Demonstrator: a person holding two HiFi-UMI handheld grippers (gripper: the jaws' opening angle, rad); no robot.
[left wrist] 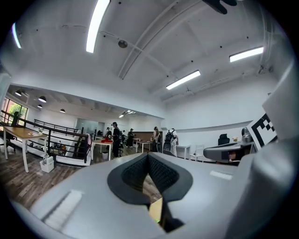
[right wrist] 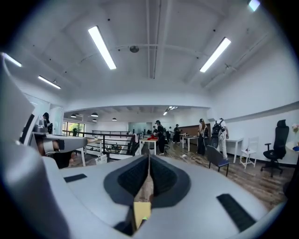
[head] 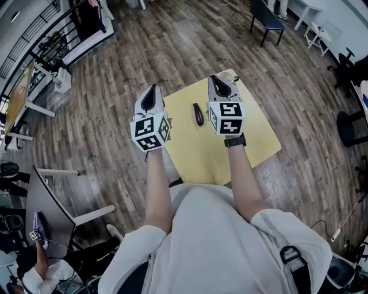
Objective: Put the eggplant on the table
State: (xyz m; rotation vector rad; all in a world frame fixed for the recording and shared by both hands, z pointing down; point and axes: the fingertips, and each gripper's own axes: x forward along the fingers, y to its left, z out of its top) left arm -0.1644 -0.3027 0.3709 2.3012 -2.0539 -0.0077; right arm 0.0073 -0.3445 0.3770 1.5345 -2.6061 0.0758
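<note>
The eggplant lies on the yellow table, near the far left part of the top, with its long axis running away from the person. In the head view it sits between the two grippers and touches neither. The left gripper is held over the table's left edge, above the wooden floor. In the left gripper view its ribbed pads meet at the tips and nothing is between them. The right gripper is held over the far part of the table. In the right gripper view its jaws are also closed together and empty. Both gripper views look out across the room at ceiling lights, white desks and standing people, not at the tabletop. A dark chair stands on the floor beyond the table.
</note>
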